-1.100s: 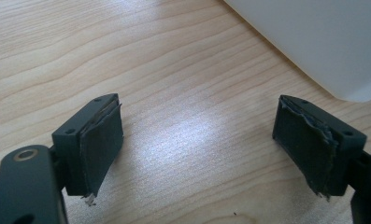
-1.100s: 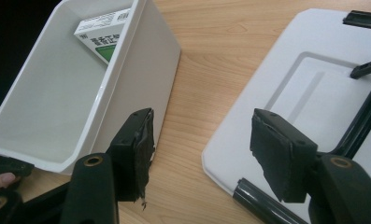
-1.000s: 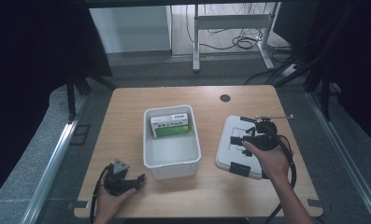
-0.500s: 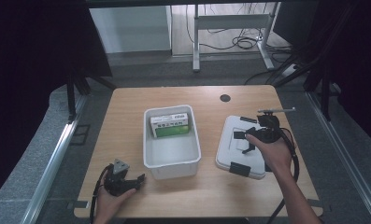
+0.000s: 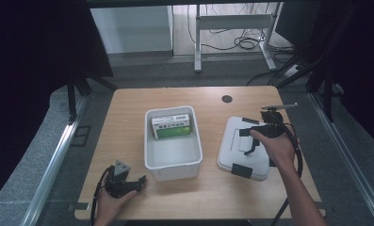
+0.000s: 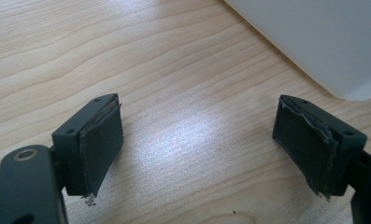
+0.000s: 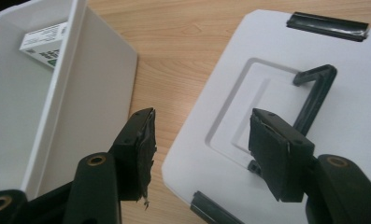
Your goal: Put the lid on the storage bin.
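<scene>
Looking down from the high view, I've got a white rectangular plastic tub (image 5: pixel 173 157) sitting mid-table with a green and white cardboard box (image 5: pixel 172 126) lying flat at its far end. Just to its right, not touching, is a flat white plastic lid (image 5: pixel 233 141) with black clips on its edges and a black handle (image 5: pixel 249 146) folded on top.

Surface is a light wooden table (image 5: pixel 128 122) with a small dark round cap (image 5: pixel 227 99) near the far edge. Beyond it there's grey floor, a white desk frame (image 5: pixel 231 28) and loose cables (image 5: pixel 243 44).

My left gripper (image 6: pixel 199 154) is near the front left corner, jaws spread wide over bare wood, nothing between them, tub corner just ahead. My right gripper (image 7: pixel 199 151) hovers over the lid's near left part, jaws also wide apart and empty, one over the gap by the tub, one over the lid.
</scene>
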A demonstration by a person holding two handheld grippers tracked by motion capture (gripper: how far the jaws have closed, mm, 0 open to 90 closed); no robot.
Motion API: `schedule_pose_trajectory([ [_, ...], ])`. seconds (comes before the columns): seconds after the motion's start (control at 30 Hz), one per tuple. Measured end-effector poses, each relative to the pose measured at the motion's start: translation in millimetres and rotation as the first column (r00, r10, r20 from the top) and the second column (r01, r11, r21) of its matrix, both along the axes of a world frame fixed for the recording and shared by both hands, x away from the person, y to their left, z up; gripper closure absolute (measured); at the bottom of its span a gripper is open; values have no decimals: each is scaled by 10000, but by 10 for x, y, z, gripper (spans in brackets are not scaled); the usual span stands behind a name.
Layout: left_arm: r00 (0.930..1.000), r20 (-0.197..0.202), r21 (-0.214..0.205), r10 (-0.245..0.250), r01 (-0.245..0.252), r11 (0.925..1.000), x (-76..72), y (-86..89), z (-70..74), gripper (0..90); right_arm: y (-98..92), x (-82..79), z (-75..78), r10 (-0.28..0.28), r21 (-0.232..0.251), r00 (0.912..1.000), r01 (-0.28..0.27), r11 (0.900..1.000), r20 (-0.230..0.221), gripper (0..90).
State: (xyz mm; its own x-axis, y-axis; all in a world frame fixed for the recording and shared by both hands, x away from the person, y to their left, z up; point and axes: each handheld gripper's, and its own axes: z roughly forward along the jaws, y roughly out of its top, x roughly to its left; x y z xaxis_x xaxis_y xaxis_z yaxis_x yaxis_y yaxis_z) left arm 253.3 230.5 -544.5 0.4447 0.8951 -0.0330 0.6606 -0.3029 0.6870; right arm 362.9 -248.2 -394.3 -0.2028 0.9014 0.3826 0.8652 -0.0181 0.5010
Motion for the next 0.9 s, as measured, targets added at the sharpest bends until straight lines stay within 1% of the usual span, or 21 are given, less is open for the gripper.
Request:
schedule_pose_trajectory([
  [0.23, 10000, -2, 3, -1, 1, 10000, 0, 0, 0, 160, -68, 79, -16, -234, -91, 9996, 232, 9997, -186, 416],
  [0.37, 10000, -2, 2, 1, -1, 10000, 0, 0, 0, 160, -102, 124, -21, -357, -297, 9989, 349, 9990, -290, 417],
  [0.47, 10000, -4, 2, 0, 0, 10000, 0, 0, 0, 160, -124, 154, -40, -370, -556, 9989, 354, 9978, -295, 417],
  [0.67, 10000, -3, 2, 1, -1, 10000, 0, 0, 0, 160, -154, 205, -100, -479, -890, 9971, 425, 9951, -596, 417],
  [0.73, 10000, -4, 3, -1, 1, 10000, 0, 0, 0, 159, -170, 227, -116, -521, -939, 9964, 456, 9945, -675, 418],
  [0.8, 10000, -3, 5, -3, 3, 10000, 0, 0, 0, 159, -190, 256, -140, -625, -863, 9945, 553, 9947, -840, 429],
  [0.9, 10000, -3, 3, 3, -3, 10000, 0, -1, 0, 159, -198, 289, -171, -686, -939, 9925, 591, 9938, -1015, 444],
])
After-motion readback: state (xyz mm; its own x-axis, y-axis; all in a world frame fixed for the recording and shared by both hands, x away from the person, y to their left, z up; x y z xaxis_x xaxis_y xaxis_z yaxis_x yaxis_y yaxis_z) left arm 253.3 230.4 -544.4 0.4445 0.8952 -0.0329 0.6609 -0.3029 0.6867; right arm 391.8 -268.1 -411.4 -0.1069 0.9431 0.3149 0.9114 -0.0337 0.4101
